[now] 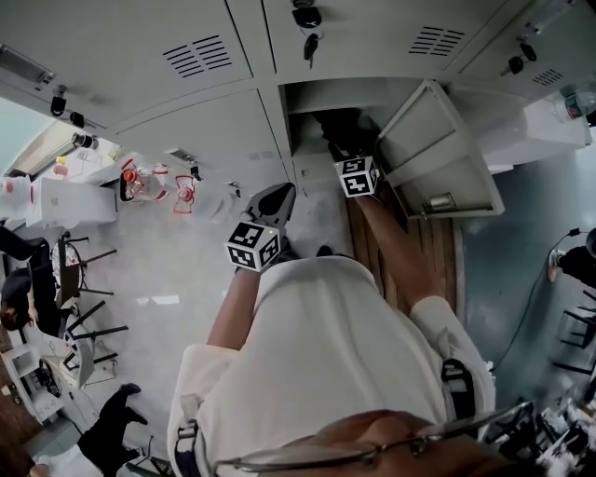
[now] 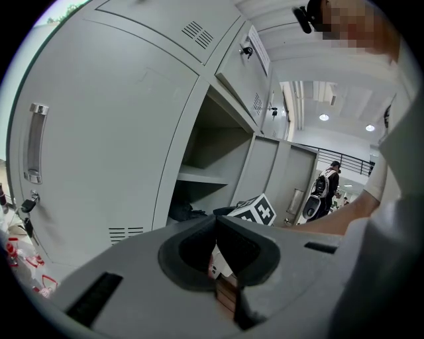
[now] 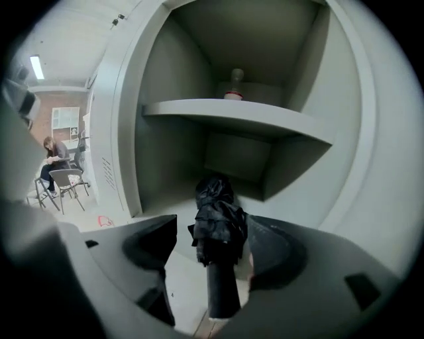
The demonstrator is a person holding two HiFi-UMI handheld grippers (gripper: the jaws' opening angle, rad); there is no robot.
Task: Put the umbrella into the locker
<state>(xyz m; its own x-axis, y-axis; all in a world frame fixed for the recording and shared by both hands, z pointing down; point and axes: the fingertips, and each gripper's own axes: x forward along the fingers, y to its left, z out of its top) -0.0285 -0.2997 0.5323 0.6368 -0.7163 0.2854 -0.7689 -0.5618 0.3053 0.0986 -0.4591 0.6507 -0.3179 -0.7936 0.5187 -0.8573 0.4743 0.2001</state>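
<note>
A folded black umbrella lies on the floor of the open locker under its shelf, with the handle toward me. My right gripper is open around it: the umbrella rests close to the right jaw and well clear of the left one. In the head view the right gripper reaches into the open locker. My left gripper hangs in front of the closed lower doors. Its jaws meet at the tip, shut on nothing. The left gripper view shows the open locker and the right gripper's marker cube.
The locker door stands swung open to the right. Keys hang in the doors above. A small object stands on the locker's upper shelf. Chairs and a person are at the left. Another person stands farther down the room.
</note>
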